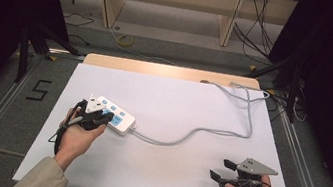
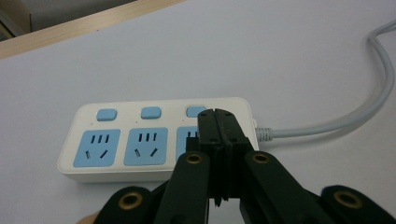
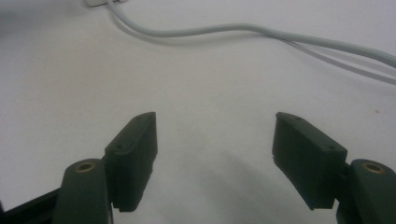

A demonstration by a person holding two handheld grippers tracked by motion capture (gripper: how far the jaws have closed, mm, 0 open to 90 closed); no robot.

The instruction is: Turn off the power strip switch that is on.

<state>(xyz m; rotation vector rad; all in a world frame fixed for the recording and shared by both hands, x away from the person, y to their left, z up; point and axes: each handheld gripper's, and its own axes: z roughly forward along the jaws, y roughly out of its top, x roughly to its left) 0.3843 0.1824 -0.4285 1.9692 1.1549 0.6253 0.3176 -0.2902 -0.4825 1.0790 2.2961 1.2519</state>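
Observation:
A white power strip (image 1: 115, 114) with blue sockets and blue switches lies on the white table (image 1: 162, 174), left of centre. In the left gripper view the power strip (image 2: 121, 140) shows three sockets, each with a switch above it. My left gripper (image 2: 218, 122) is shut with nothing between its jaws, and its tips hover over the rightmost socket, just below its switch (image 2: 195, 111). From above, the left gripper (image 1: 100, 117) sits at the strip's near end. My right gripper (image 1: 221, 169) rests near the table's front right, jaws open and empty; its fingers (image 3: 133, 154) frame bare table.
The strip's grey cable (image 1: 209, 130) curves across the table to the far right edge and loops there. The same cable (image 3: 233, 32) crosses the top of the right gripper view. A wooden strip (image 1: 168, 70) borders the table's far edge.

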